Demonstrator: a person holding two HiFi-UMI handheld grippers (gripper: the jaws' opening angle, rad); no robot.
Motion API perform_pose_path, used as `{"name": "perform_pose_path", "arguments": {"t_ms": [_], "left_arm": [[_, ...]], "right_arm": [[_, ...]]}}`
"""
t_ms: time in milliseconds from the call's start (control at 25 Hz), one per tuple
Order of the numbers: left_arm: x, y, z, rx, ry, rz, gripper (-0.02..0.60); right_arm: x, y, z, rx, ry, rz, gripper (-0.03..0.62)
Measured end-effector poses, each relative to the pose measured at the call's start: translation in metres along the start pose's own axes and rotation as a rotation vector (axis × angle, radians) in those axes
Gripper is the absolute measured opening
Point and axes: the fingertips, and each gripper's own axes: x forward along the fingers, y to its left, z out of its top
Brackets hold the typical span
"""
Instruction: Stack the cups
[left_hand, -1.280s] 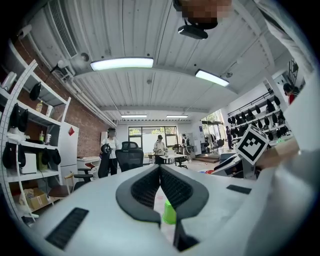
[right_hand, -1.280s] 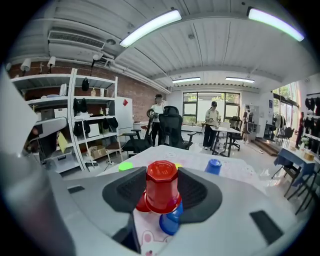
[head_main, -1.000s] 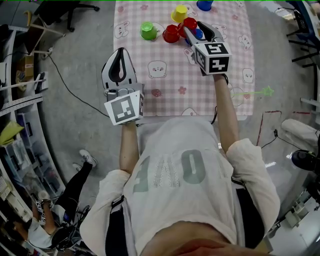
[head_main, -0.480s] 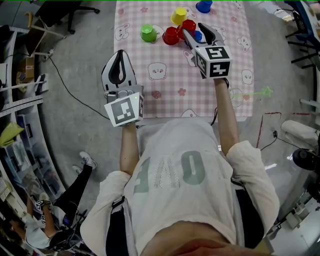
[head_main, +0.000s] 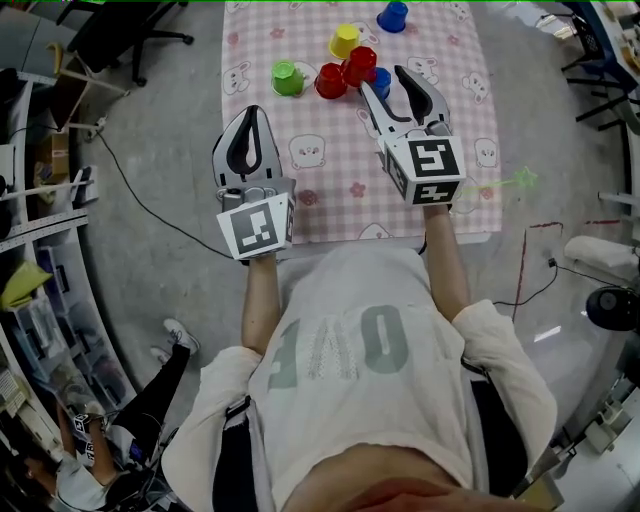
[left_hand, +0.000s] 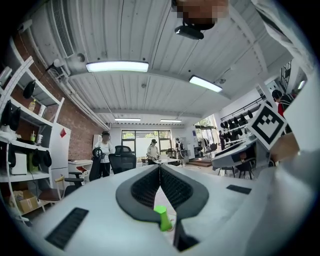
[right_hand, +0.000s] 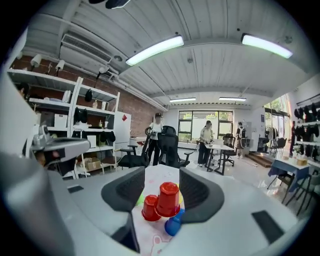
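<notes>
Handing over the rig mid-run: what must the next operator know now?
Left gripper: jaws shut, empty.
Right gripper: jaws open, just been opening, nothing between them.
On the pink checked tablecloth: low red plastic cup, taller red plastic cup, blue plastic cup close together; green plastic cup, yellow plastic cup, second blue plastic cup apart.
Done: cannot tell if the taller red cup is stacked.
Left: stack the rest.

Bright, even light comes from ceiling tubes (right_hand: 154, 50); shadows are soft, edges bend fisheye-fashion, and corners go dark.
</notes>
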Motion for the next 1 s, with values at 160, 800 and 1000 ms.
{"name": "perform_pose_path", "arguments": {"t_ms": [160, 800, 1000], "left_arm": [[0.001, -0.002, -0.002, 0.0, 0.004, -0.006, 0.025], [0.026, 0.01, -0.045, 0.0, 0.135, 0.031, 0.026], [0.034, 0.019, -0.06, 0.011, 0.189, 0.064, 0.025]], "right_arm": [[0.006, -0.031, 0.038, 0.101, -0.081, -0.026, 0.222], [0.175, -0.18, -0.067, 0.118, 0.202, -0.13, 0.227], [0.208, -0.194, -0.111, 0.152, 0.285, -0.124, 0.23]]}}
